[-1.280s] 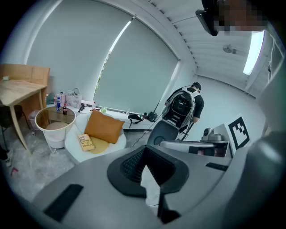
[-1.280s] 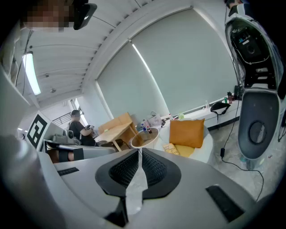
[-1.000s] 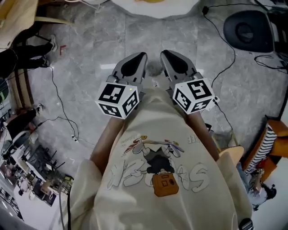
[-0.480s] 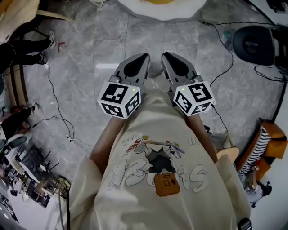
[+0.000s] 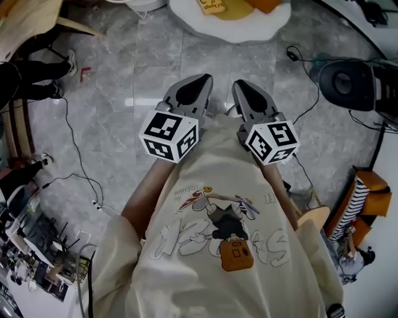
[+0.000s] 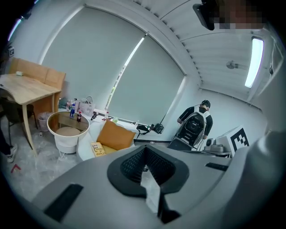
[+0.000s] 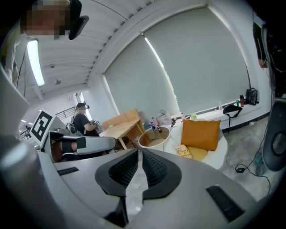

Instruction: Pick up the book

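The book [image 5: 212,5] is a small yellow one. It lies on a white rounded seat [image 5: 205,22] at the top edge of the head view, beside an orange cushion [image 5: 268,4]. In the left gripper view the book [image 6: 97,148] shows ahead and to the left, well beyond the jaws. In the right gripper view the book [image 7: 182,151] lies ahead and to the right. My left gripper [image 5: 200,82] and right gripper [image 5: 242,87] are held side by side in front of the person's chest over the grey floor. Both are shut with nothing between their jaws, far short of the seat.
A round glass side table [image 6: 68,127] with small bottles stands left of the seat, and a wooden table [image 6: 27,87] beyond it. Cables [image 5: 74,143] trail over the floor on the left. A black round device [image 5: 347,84] sits at the right. A person with a backpack [image 6: 195,125] stands off to the side.
The whole view has shifted toward the white seat: it, the book and the cushion now show more at the top of the head view. Both grippers stay shut, side by side.
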Tool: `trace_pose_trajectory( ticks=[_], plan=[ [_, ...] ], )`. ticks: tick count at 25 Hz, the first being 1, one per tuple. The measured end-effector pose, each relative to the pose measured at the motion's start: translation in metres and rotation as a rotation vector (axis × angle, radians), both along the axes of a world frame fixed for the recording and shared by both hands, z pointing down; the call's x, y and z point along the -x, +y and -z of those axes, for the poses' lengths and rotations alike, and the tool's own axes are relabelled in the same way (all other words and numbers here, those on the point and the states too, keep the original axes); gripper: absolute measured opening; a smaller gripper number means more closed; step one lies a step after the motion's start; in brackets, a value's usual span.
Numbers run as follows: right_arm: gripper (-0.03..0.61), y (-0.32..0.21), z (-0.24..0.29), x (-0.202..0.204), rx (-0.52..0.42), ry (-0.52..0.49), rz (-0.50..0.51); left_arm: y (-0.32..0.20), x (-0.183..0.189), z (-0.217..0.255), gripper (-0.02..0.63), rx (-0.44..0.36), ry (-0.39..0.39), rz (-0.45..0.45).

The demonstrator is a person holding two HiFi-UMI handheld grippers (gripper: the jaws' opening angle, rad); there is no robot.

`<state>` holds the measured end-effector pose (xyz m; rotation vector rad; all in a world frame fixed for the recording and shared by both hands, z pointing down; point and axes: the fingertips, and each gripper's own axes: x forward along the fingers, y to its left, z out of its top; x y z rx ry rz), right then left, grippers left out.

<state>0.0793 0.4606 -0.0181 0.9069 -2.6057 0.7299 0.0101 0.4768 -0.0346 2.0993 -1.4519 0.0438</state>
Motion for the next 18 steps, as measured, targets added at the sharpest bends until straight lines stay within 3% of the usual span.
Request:
trace_pose_trajectory(
  ticks=[7,18],
  plan=[
    [0.046,-0.006,0.002,0.049,-0.018,0.006,-0.019,-0.003,0.04,-0.004,0.006,-0.019,0.017,-0.046],
    [0.046,-0.031,-0.011,0.059,0.015,0.022,-0.076,-0.021,0.065,-0.02,0.006,0.013,0.029,-0.06]
  ],
)
